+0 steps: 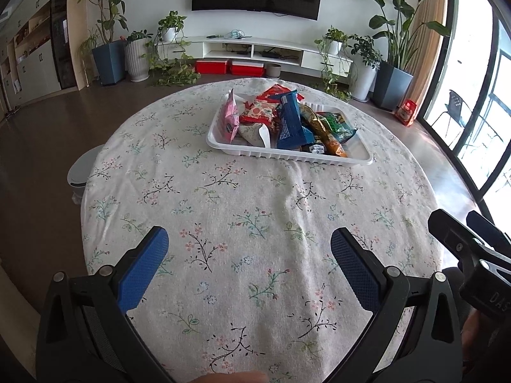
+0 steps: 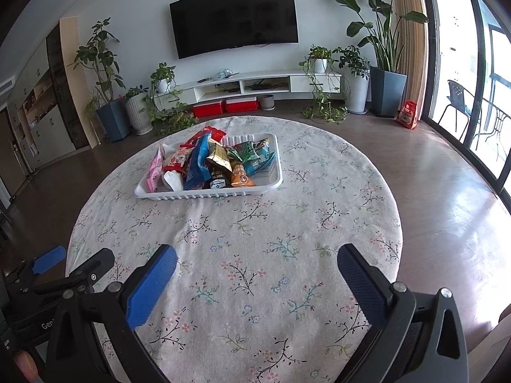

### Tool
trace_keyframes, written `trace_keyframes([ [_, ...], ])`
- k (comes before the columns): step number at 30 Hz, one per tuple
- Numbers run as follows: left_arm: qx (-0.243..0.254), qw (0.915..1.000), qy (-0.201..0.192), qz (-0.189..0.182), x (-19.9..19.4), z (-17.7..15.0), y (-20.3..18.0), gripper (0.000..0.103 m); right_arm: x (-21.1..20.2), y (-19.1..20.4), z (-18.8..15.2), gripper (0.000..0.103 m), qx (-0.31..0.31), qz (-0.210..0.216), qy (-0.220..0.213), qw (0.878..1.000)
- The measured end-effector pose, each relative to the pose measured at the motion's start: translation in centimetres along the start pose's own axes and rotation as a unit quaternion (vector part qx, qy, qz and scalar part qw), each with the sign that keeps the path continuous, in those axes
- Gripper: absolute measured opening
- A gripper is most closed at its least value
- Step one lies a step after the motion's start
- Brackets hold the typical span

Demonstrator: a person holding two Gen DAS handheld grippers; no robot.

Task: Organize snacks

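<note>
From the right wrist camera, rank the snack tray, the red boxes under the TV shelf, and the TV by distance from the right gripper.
1. Snack tray, on the table, ahead and left of the right gripper.
2. Red boxes, on the floor beyond the table.
3. TV, on the far wall.

A white ribbed tray (image 1: 289,154) is showing at twelve o'clock on a pale tablecloth (image 1: 255,217) that is carrying sprigs of black stems with pink, blue and green flowers. Inside, a pink packet (image 1: 230,121) is sitting at nine o'clock beside a dark blue packet (image 1: 289,121), with red, gold, green and orange wrappers around. Both grippers' pads (image 2: 150,290) are showing blue on black frames.
</note>
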State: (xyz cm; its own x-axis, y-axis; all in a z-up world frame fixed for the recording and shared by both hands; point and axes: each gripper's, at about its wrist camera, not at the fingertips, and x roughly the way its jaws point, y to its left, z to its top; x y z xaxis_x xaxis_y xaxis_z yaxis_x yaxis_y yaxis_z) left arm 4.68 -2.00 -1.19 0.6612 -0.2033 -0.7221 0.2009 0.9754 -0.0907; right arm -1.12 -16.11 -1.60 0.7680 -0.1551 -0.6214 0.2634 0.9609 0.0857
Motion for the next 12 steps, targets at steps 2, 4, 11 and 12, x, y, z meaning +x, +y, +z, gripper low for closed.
trace_keyframes([
  [2,0.012,0.9998,0.001,0.015,0.1,-0.1,-0.5,0.103,-0.1,0.1,-0.3,0.103,0.001,0.001,0.001,1.000],
  [4,0.021,0.9991,0.001,0.037,0.3,-0.3,-0.7,0.103,-0.1,0.1,-0.2,0.103,0.001,0.001,0.003,1.000],
  [11,0.020,0.9981,0.002,0.058,1.1,-0.2,0.0,0.103,0.0,-0.5,0.0,0.103,0.009,0.006,0.012,1.000],
  [12,0.015,0.9986,0.007,0.049,1.3,-0.2,0.2,0.103,0.1,-0.6,0.0,0.103,0.010,0.006,0.013,1.000],
])
